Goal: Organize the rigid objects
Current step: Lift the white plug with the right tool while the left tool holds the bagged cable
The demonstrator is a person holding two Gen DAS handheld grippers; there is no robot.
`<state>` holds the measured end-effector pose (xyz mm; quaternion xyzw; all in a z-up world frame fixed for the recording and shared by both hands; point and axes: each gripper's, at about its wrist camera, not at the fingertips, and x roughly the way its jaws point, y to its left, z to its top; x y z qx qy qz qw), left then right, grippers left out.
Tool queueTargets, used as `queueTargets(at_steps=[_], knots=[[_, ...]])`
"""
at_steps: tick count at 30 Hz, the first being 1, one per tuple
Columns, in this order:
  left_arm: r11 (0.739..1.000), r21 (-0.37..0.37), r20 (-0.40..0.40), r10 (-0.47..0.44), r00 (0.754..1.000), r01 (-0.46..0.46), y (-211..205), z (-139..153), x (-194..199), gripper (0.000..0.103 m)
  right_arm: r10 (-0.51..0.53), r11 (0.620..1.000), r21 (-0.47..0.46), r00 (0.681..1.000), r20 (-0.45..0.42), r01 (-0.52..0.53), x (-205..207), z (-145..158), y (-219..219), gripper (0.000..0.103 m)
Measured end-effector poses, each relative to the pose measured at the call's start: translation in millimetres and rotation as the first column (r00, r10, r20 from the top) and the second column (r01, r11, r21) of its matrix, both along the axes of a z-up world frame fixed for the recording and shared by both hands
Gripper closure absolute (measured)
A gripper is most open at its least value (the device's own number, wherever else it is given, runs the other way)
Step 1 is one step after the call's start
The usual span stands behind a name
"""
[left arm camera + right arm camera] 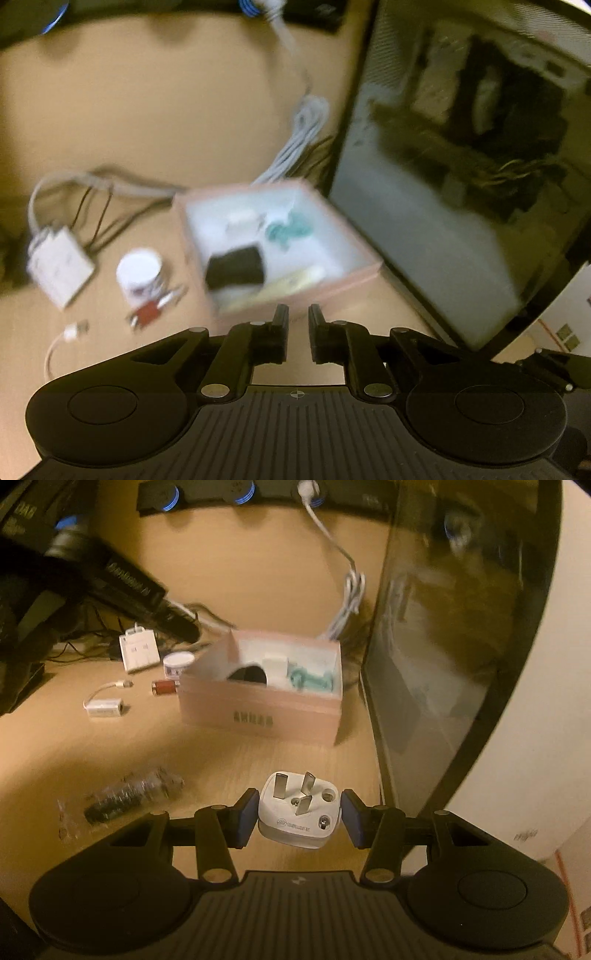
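Plug handling: we are judging the white plug adapter (pixel 298 809) as light, stiff and smooth-sided, so it is likely slipping unless squeezed on its flat flanks.
Plug looks: we are seeing a rounded white block, three metal prongs facing the camera, small print on its face.
Plug place: we are holding it above the table (pixel 229 590), short of the pink box (pixel 258 709).
Right gripper (pixel 300 812): we are clamping the plug between blue pads.
Left gripper (pixel 298 325): we are keeping it nearly closed, holding nothing.
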<state>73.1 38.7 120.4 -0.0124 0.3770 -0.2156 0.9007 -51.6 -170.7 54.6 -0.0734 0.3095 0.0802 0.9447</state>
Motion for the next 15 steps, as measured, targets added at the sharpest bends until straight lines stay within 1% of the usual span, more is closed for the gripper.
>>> queueTargets(at_steps=[2,5,6,8,10,12,15], knots=[[1.000,0.011,-0.027,0.030,0.999,-0.029,16.5,-8.4,-6.0,0.089,-0.011,1.000,0.011,0.999,-0.038,0.012,1.4,-9.6,-3.5,0.055],[0.997,0.016,-0.075,0.075,0.994,-0.074,47.3,-12.5,-15.2,0.089,-0.011,1.000,0.010,0.998,-0.068,0.012,6.9,-19.9,-4.1,0.055],[0.998,0.017,-0.095,0.069,0.993,-0.068,54.6,-13.8,-19.8,0.089,-0.006,1.000,0.010,0.997,-0.075,0.007,8.1,-22.3,-3.1,0.055],[0.999,0.021,-0.136,0.027,0.990,-0.025,60.1,-15.4,-30.0,0.088,0.007,1.000,0.007,0.997,-0.083,-0.006,11.6,-26.3,1.1,0.055],[0.999,0.032,-0.159,-0.024,0.987,0.029,56.6,-19.1,-41.0,0.088,0.021,1.000,0.005,0.996,-0.088,-0.021,14.2,-29.0,5.9,0.055],[0.992,0.077,-0.171,-0.083,0.982,0.097,43.6,-28.8,-46.3,0.088,0.035,0.999,0.010,0.994,-0.103,-0.034,18.2,-32.1,11.8,0.055],[0.977,0.152,-0.205,-0.118,0.972,0.151,20.2,-50.9,-51.1,0.087,0.060,0.998,0.000,0.991,-0.118,-0.061,20.6,-36.7,21.2,0.055]])
